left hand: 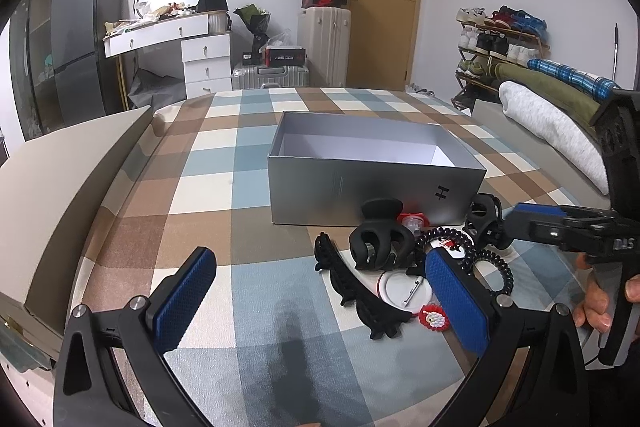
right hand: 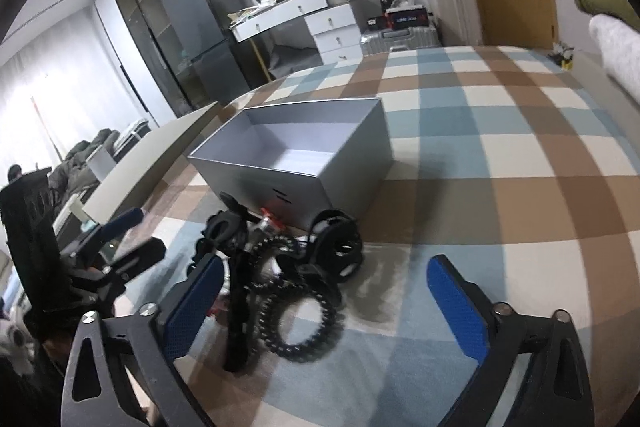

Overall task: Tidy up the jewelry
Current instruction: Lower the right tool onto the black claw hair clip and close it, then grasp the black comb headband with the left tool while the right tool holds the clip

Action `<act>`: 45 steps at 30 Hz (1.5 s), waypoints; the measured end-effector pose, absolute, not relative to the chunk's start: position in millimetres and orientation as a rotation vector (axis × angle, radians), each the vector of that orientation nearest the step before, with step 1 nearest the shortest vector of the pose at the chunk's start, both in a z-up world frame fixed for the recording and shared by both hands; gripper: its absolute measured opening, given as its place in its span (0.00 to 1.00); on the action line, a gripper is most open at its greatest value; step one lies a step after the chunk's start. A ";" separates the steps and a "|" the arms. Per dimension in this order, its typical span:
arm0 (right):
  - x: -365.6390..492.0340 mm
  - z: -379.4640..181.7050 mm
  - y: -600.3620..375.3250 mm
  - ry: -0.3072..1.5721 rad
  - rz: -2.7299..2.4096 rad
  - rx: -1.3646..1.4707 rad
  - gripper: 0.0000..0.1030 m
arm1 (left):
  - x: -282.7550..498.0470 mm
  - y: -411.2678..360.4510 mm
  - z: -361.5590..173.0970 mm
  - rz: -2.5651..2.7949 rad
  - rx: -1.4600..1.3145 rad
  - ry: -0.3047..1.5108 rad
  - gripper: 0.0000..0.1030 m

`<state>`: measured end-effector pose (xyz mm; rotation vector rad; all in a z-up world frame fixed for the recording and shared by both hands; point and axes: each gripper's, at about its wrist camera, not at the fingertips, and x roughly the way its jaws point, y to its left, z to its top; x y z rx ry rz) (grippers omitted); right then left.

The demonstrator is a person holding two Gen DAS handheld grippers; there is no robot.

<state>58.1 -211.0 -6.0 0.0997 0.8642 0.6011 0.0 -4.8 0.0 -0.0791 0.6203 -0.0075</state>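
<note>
At the far left a beige board lies along the edge of the checked bedspread. The left gripper hovers over bare cloth with its blue pads spread wide and nothing between them; its right pad covers part of the pile from this view. Ahead of it stands the open grey box, its inside bare as far as can be seen. Just in front of the box's near wall lies the heap of pieces: a long black comb clip angled toward the camera, a big black claw clip beside it, a white round badge and a small red-and-white piece below those, a black coil hair tie to their right, and a second claw clip nearest the box's corner. The right gripper reaches in from the right, its jaws wide and gripping nothing; in its own view the coil tie and the comb clip lie between the pads, toward the left one, and whether that pad touches the pile cannot be told. A folded white blanket lies far right.
</note>
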 end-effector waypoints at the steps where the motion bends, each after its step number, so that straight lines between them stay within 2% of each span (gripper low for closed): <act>1: 59.7 -7.1 -208.9 0.872 0.601 0.095 0.84 | -0.1 -4.1 -0.1 -0.008 -0.081 0.620 0.99; 4: 66.1 -12.5 -200.0 0.907 0.609 0.080 0.81 | -0.6 -4.0 -0.3 -0.008 -0.080 0.621 0.99; 11: 68.0 -20.9 -199.9 0.948 0.633 0.108 0.67 | -0.9 -4.9 0.3 -0.005 -0.068 0.622 0.99; 13: 69.1 -22.4 -199.9 0.958 0.624 0.103 0.58 | -0.7 -5.2 0.3 -0.005 -0.064 0.624 0.99; 19: 66.9 -19.2 -201.5 0.944 0.625 0.104 0.42 | -0.4 -4.4 0.1 -0.004 -0.064 0.627 0.99; 26: 58.3 -8.5 -222.6 0.868 0.675 0.214 0.42 | 4.6 -3.3 -1.2 -0.008 -0.075 0.661 0.99; 34: 53.1 -1.7 -226.0 0.828 0.722 0.247 0.42 | 26.9 2.4 -14.5 0.023 -0.087 0.881 0.99; 45: 52.4 -2.6 -226.7 0.825 0.722 0.256 0.42 | 37.8 7.0 -21.2 0.069 -0.094 0.933 0.99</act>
